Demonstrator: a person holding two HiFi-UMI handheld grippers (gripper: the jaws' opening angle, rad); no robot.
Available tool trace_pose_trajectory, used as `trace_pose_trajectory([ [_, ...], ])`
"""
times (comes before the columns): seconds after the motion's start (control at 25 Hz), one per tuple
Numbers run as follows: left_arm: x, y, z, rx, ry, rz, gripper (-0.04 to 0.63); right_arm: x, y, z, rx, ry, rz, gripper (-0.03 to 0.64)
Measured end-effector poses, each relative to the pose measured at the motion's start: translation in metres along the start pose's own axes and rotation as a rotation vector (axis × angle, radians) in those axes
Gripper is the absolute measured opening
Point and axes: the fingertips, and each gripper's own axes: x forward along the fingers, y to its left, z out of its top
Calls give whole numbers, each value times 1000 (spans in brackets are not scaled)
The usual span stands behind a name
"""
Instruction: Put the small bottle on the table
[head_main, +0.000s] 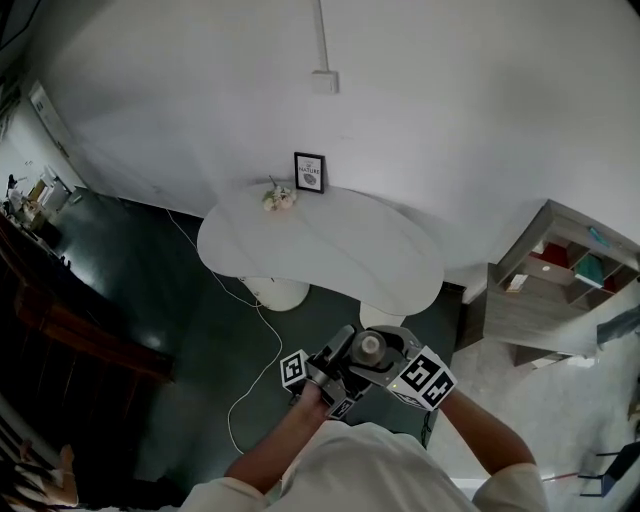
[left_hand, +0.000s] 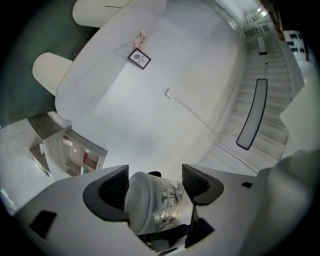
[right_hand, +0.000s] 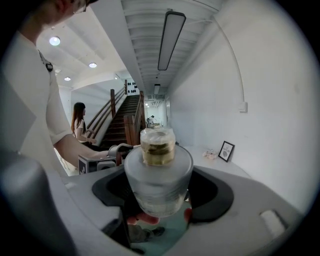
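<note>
The small bottle of frosted glass hangs in the air between both grippers, over the dark floor in front of the white table. My left gripper is shut on it: in the left gripper view the bottle, with a fine plant print, fills the gap between the ribbed pads. My right gripper holds it too. In the right gripper view the bottle stands upright between the dark pads, its gold cap on top.
A framed picture and a small flower bunch stand at the table's far edge by the wall. A wooden shelf unit is at the right. A white cable runs over the floor. A person stands by the stairs.
</note>
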Motion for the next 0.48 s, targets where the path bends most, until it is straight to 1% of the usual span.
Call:
trace_pose_trajectory([
  [0.28, -1, 19, 59, -46, -2, 11, 322, 35, -46, 10, 25, 0, -41, 343],
  [0.48, -5, 34, 105, -92, 0, 36, 322, 66, -80, 15, 66, 17, -73, 344],
])
